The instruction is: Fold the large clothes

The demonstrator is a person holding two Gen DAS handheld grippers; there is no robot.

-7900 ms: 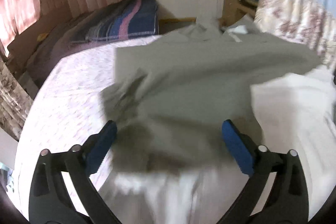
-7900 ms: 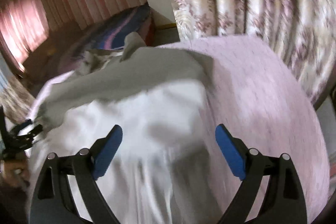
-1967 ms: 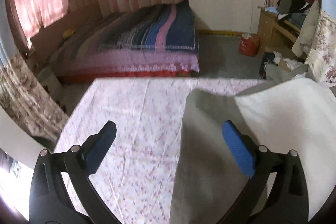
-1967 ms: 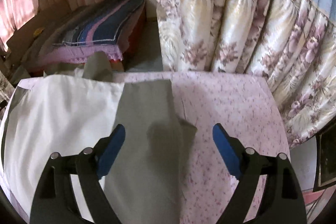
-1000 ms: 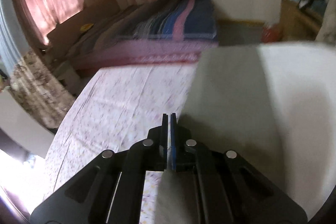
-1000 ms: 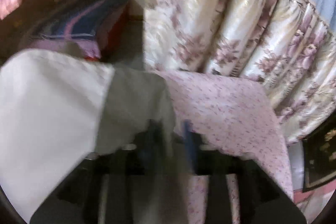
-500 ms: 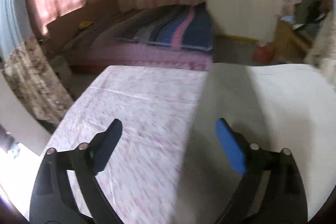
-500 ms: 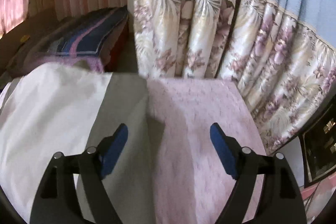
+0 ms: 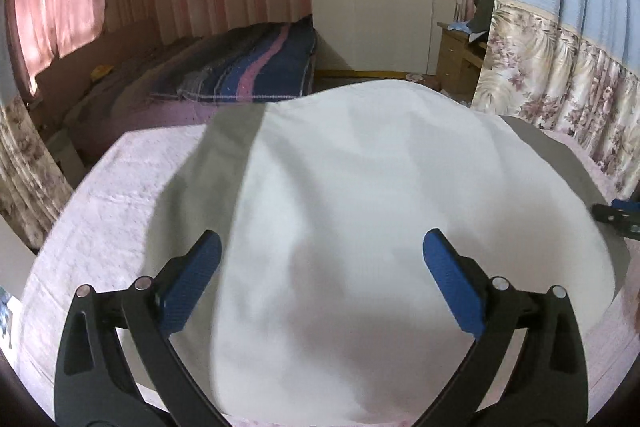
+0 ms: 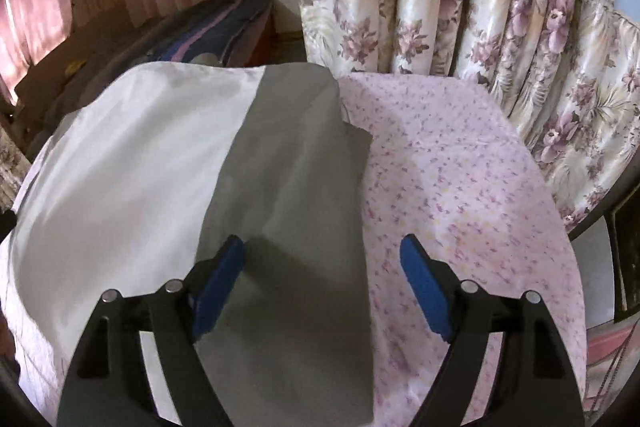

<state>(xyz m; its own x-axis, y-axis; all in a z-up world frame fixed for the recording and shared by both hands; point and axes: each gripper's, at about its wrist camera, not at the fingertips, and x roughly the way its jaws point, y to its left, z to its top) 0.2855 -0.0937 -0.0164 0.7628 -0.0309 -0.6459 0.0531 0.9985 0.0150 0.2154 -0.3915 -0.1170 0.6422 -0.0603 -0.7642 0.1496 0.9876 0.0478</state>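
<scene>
- The left tool (image 9: 320, 269) is spreading to its widest, nothing between its pads; a second ago it was pinched together at the garment's grey edge.
- The right tool (image 10: 322, 277) is standing apart too, empty, over the grey panel.
- The garment (image 9: 380, 207), white with grey sides, is lying flat on the floral bed (image 10: 460, 167), let go by both tools.
- A side fold is probably just finished; the blur is leaving its edges uncertain.

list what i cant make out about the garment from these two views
- Garment, left wrist view: near hem cut off by the bottom edge and the left tongs.
- Right wrist view: its grey side panel runs under the right tongs; left edge cut off.
- Far end: hidden past the bedspread edge.
</scene>
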